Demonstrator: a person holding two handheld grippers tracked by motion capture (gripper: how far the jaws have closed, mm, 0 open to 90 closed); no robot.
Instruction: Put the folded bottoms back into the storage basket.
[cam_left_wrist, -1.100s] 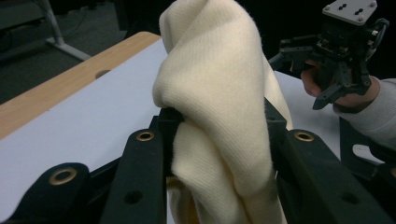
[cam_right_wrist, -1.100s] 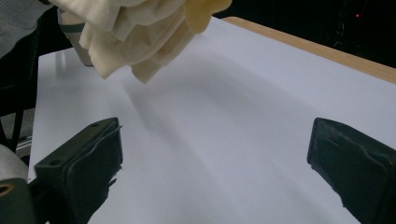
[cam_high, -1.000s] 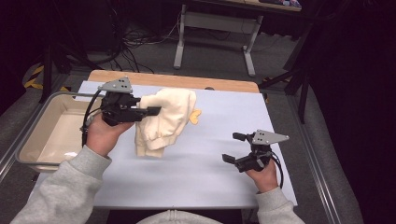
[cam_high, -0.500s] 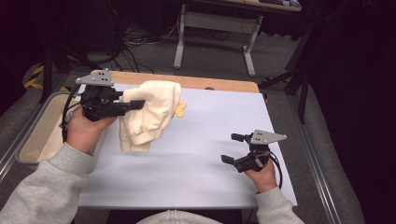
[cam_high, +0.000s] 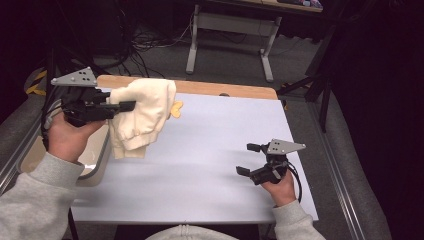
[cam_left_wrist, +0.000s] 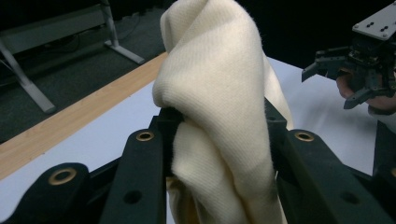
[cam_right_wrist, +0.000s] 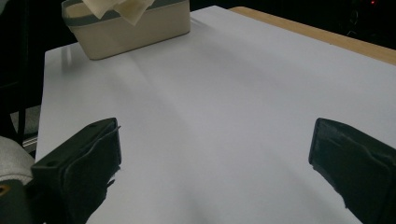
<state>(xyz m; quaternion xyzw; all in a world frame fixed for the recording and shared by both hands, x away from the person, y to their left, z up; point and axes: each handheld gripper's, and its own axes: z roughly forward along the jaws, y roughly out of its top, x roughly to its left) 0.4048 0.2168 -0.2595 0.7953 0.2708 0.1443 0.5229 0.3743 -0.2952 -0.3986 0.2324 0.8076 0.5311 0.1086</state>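
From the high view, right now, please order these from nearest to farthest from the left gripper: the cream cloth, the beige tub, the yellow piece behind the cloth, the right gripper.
1. Cream cloth: clamped in the left gripper jaws, hanging down.
2. Beige tub: just below that hand, at the table's left edge.
3. Yellow piece: beyond the cloth, toward the far edge.
4. Right gripper: across the table, near right.

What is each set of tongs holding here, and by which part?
The left tongs grip the cream garment by a bunched fold near its top. The right tongs hold nothing.
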